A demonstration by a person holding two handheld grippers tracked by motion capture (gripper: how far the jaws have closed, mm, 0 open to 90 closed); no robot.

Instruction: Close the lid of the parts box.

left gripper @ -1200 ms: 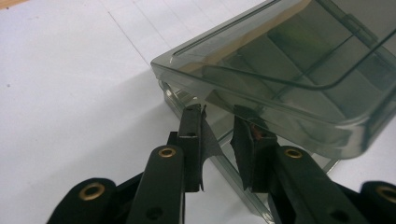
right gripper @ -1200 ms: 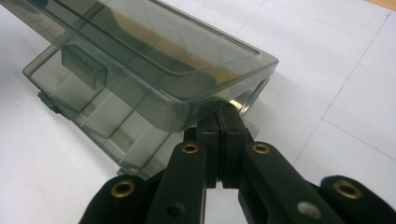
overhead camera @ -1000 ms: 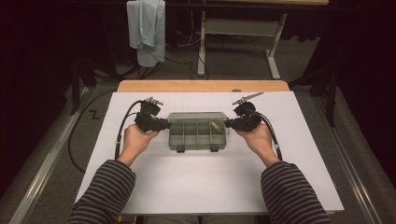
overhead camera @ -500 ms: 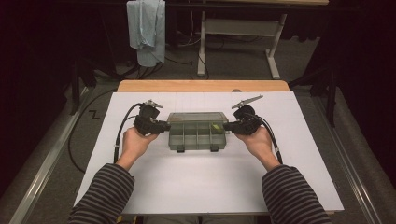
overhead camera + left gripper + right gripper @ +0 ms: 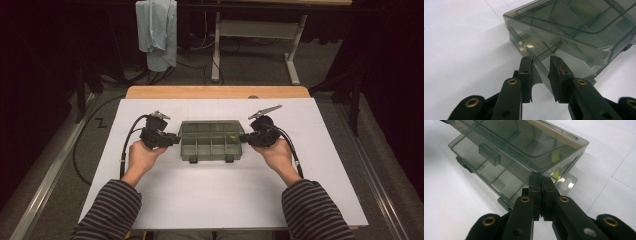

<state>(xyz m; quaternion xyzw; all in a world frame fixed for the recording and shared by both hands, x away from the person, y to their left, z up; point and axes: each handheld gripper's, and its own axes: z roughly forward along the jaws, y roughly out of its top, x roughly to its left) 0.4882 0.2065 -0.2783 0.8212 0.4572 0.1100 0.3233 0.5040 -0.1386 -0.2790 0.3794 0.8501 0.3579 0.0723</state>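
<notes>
High view: one smoky translucent plastic organizer box (image 5: pixel 211 141) at the centre of the white matte surface (image 5: pixel 225 200), lid raised; left tongs (image 5: pixel 176 138) at its 9 o'clock end, right tongs (image 5: pixel 243 138) at its 3 o'clock end; two striped sleeves at 6 o'clock.

Left gripper view: two black jaws set a little apart astride the box's thin side wall, a slim gap at the right pad, having just eased wider.

Right gripper view: jaws pinched shut on the lid's corner; one yellow-green piece (image 5: pixel 555 157) inside.
</notes>
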